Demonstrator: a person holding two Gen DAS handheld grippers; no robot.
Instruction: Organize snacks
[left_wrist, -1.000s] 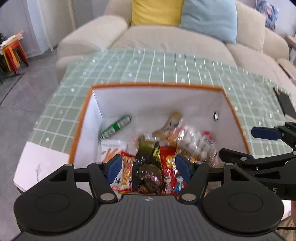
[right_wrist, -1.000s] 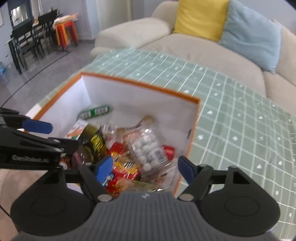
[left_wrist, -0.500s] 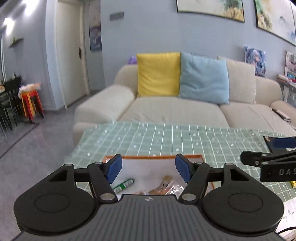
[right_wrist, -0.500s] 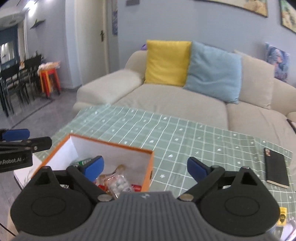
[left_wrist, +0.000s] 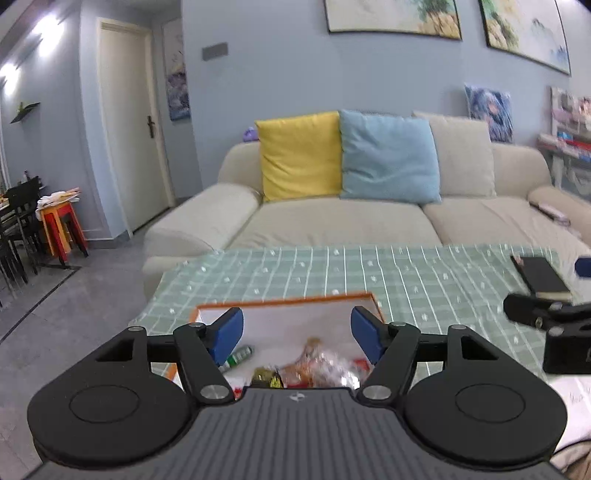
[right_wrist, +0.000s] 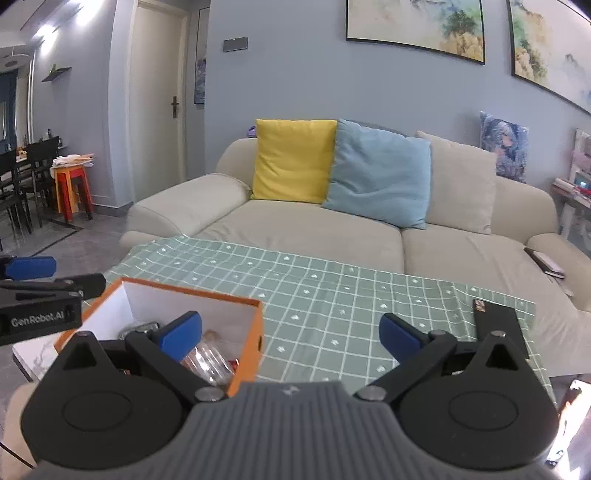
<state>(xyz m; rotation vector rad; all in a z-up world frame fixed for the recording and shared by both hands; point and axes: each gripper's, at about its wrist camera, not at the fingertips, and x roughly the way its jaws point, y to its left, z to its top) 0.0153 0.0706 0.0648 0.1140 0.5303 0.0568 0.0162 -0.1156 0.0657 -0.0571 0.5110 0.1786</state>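
Observation:
An orange-edged white box (left_wrist: 284, 303) stands on the green checked tablecloth (left_wrist: 406, 273), with several snack packets (left_wrist: 317, 365) lying inside it. It also shows at lower left in the right wrist view (right_wrist: 192, 291). My left gripper (left_wrist: 297, 334) is open and empty, held level above the box's near side. My right gripper (right_wrist: 290, 334) is open wide and empty, to the right of the box, over the cloth. Each gripper shows at the edge of the other's view.
A black flat object (left_wrist: 543, 277) lies on the cloth at the right, seen too in the right wrist view (right_wrist: 498, 325). A beige sofa (right_wrist: 314, 229) with yellow and blue cushions stands behind the table. Red stools (left_wrist: 61, 229) and dark chairs stand far left.
Both grippers have lifted and tilted up from looking down into the box to looking level at the sofa. The right gripper has moved right and opened wider.

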